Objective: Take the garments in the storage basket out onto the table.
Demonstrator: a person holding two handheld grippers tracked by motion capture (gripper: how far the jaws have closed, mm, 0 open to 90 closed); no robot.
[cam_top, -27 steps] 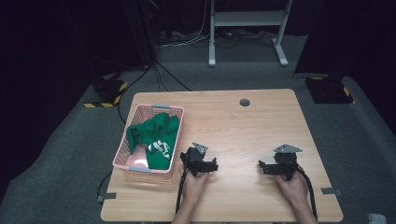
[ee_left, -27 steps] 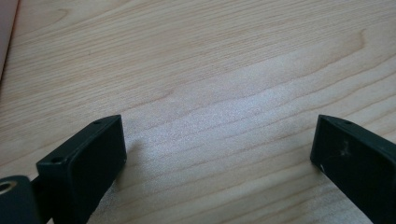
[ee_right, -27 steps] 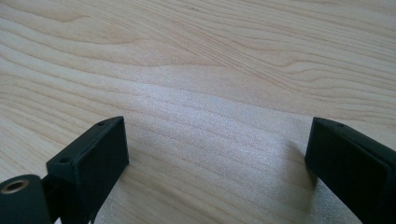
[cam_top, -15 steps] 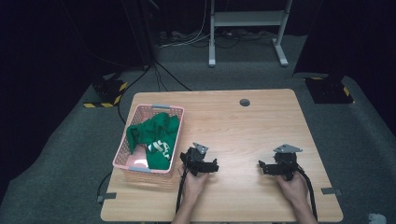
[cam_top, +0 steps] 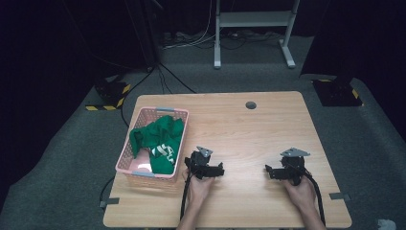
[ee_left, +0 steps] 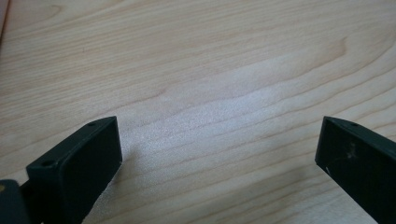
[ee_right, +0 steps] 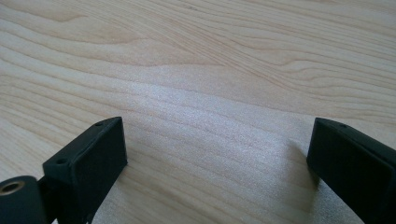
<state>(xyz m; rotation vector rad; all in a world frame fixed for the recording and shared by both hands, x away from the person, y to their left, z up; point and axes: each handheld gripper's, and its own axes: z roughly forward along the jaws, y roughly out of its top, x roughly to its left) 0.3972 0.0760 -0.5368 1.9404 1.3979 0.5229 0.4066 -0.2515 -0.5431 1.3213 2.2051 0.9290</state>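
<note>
Both grippers are resting near the table's (cam_top: 268,120) front edge, with bare wood lying open between them and toward the far edge. The left gripper (cam_top: 221,170) and right gripper (cam_top: 268,171) are standing spread wide, holding nothing. A crumpled green cloth (cam_top: 160,139) is lying in the pink basket (cam_top: 125,160) along the left edge, just beside the left gripper.

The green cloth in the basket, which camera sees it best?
The high view: the green cloth lies bunched in the pink basket at the table's left. The left and right gripper views look down at bare wood between open jaws, no cloth there.
</note>
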